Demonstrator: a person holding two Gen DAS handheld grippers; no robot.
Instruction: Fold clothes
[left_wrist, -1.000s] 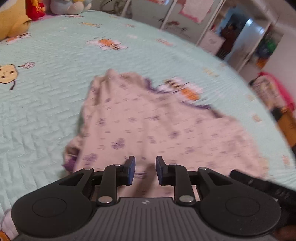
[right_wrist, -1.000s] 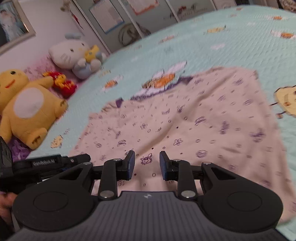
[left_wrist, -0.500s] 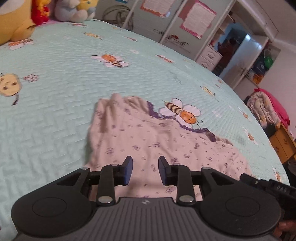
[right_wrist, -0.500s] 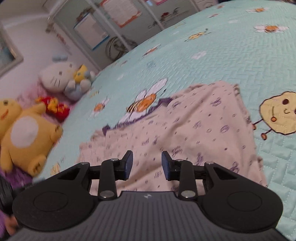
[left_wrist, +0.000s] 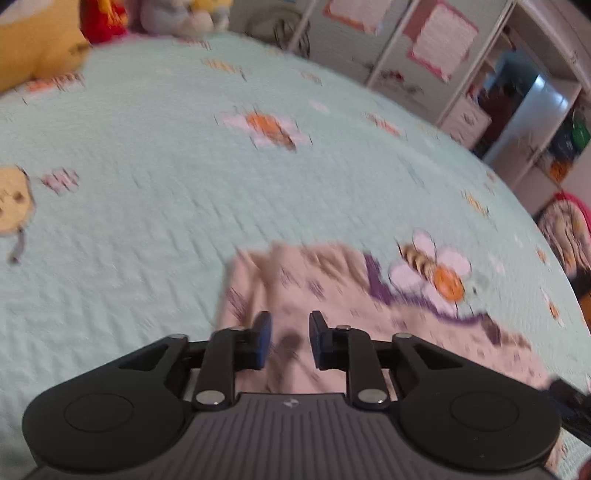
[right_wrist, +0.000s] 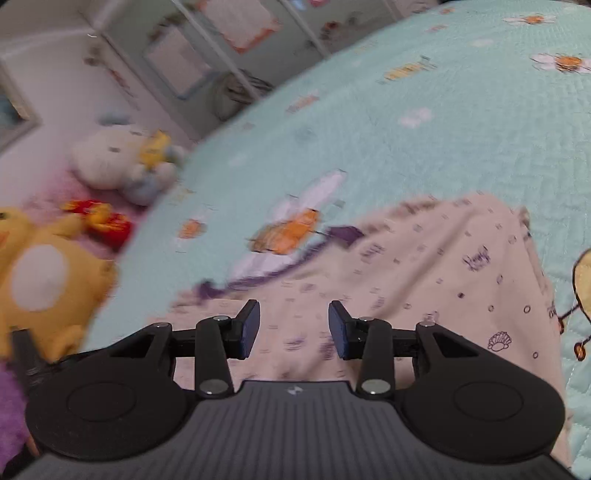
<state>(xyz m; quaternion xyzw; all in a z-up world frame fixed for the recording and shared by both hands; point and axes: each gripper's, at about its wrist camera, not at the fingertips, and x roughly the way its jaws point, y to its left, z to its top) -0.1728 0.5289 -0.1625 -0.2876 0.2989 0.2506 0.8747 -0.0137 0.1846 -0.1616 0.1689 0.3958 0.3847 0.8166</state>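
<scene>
A pale pink garment (left_wrist: 332, 288) with small purple prints and a purple trim lies spread on the mint quilted bedcover (left_wrist: 147, 166). My left gripper (left_wrist: 290, 334) hovers over its near edge, close to the left corner, open with only cloth showing below the gap. In the right wrist view the same garment (right_wrist: 443, 266) fills the lower right. My right gripper (right_wrist: 293, 325) stands open wide above its near part, nothing between the fingers. Both views are motion-blurred.
Plush toys sit at the head of the bed: a yellow one (right_wrist: 40, 277), a white one (right_wrist: 118, 162) and a small red one (right_wrist: 107, 221). White wardrobe doors (left_wrist: 424, 55) line the far wall. The bedcover (right_wrist: 461, 129) stretches beyond the garment.
Both grippers have drawn back toward the garment's near edge, so it sits lower and smaller in each view. The right jaws have spread wider. The left jaws stay about as far apart.
</scene>
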